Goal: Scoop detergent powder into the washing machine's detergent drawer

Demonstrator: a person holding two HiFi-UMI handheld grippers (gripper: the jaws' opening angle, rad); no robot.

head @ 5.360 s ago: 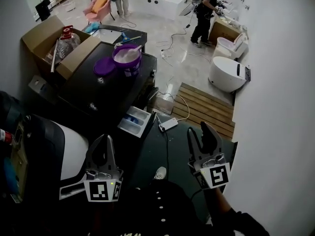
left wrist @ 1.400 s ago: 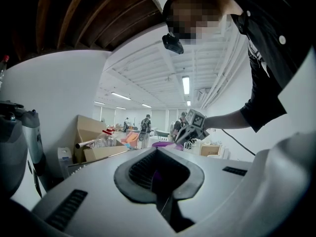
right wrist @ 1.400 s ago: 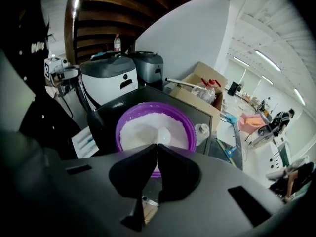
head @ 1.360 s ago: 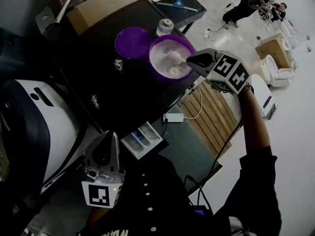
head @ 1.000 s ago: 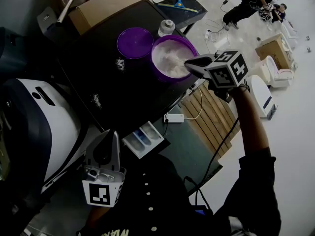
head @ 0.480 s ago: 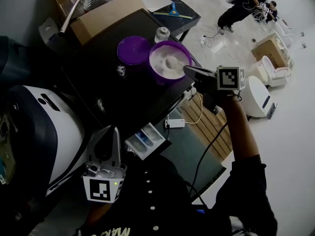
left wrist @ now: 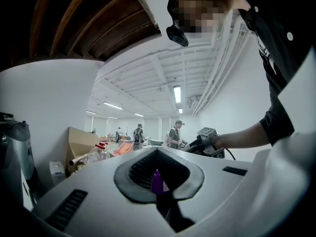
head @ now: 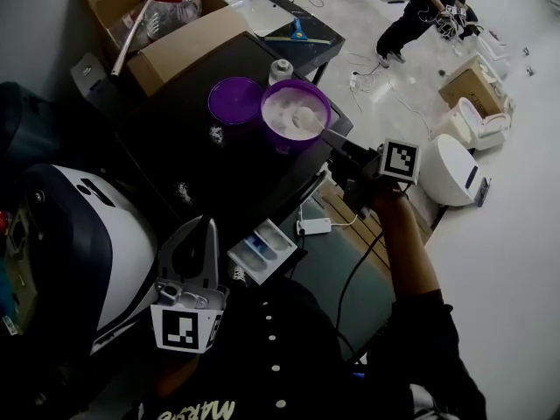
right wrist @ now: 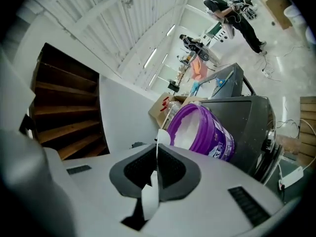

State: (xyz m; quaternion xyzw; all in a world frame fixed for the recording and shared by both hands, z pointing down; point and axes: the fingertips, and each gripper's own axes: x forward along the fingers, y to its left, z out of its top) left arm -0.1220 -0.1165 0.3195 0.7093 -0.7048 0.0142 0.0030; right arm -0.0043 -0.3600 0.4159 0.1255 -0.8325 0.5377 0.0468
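1. Rolled over since a second ago, the right tongs (head: 339, 147) now show their marker cube face-up and have drawn a little back from the purple tub (head: 295, 138).
2. They are clenched on the handle of a white scoop (head: 306, 119). Its bowl hangs over the white powder by the tub's near rim. Whether it carries powder cannot be told.
3. The tub stands open on the dark tabletop (head: 201, 169), with its purple lid (head: 234, 101) lying flat just beside it.
4. The detergent drawer (head: 262, 252) is pulled out below the tabletop's front edge, well apart from the scoop.
5. The left tongs (head: 203, 230) hang low near the drawer, closed with nothing between them.
6. A cardboard box (head: 179, 38) holding a clear bottle (head: 171, 3) stands behind the tub.
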